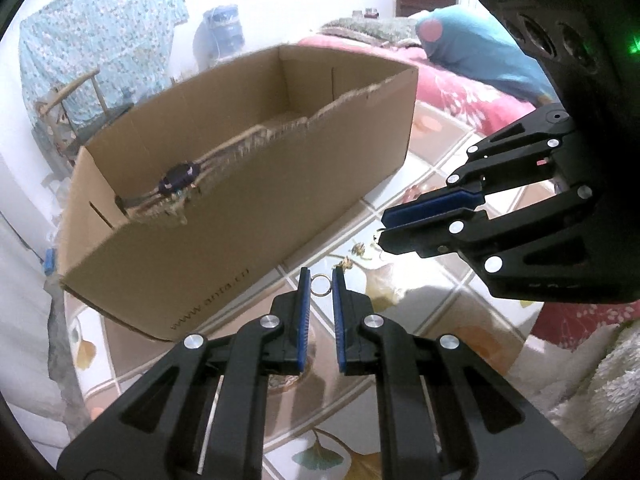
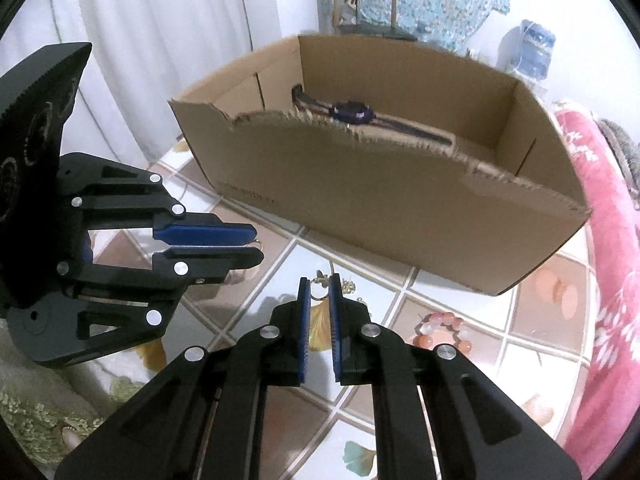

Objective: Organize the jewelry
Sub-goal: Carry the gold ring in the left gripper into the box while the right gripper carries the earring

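Cardboard box point(image 1: 248, 184), ring point(image 1: 321, 284) between left fingers point(image 1: 304, 312)

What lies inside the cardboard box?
Inside the cardboard box, a watch with a dark face lies along the floor. The torn front wall hides the rest of the floor.

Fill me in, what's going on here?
A person with two handheld grippers is sorting jewelry into a cardboard box, which already holds a watch. The left gripper has its jaws open around a gold ring on the tiled table. The right gripper is open over small gold pieces. A pink bead bracelet waits nearby.
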`<move>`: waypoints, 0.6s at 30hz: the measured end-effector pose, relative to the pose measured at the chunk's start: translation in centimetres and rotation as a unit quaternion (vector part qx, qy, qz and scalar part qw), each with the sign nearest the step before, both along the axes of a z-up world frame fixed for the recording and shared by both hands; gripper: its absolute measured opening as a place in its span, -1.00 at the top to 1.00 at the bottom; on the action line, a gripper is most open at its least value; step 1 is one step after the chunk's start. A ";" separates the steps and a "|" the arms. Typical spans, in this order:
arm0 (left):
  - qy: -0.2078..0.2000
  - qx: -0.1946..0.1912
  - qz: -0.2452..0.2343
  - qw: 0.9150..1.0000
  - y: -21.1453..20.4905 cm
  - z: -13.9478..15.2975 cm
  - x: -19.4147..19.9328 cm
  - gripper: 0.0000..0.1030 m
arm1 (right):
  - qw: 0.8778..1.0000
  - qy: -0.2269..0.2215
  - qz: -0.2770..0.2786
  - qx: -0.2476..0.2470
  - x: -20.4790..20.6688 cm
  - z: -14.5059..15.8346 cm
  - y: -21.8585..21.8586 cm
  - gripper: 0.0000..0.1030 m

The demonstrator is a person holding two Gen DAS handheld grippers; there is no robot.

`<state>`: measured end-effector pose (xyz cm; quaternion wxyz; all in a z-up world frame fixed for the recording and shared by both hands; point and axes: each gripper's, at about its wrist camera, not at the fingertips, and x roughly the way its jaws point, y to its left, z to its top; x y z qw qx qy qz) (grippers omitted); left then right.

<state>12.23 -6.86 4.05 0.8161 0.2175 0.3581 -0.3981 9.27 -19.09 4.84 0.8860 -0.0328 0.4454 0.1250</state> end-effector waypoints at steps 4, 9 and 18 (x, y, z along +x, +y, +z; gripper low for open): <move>-0.020 -0.006 0.001 1.000 0.3 1.4 -0.9 0.81 | 1.000 -0.025 0.002 -0.002 -1.0 1.9 0.0 0.82; -0.054 -0.015 0.004 0.998 0.6 3.6 -1.9 0.81 | 0.998 -0.056 0.010 -0.008 -1.9 3.9 0.1 0.82; -0.109 -0.023 0.012 0.994 0.6 6.6 -2.4 0.81 | 0.993 -0.118 0.016 -0.029 -1.2 7.5 0.5 0.82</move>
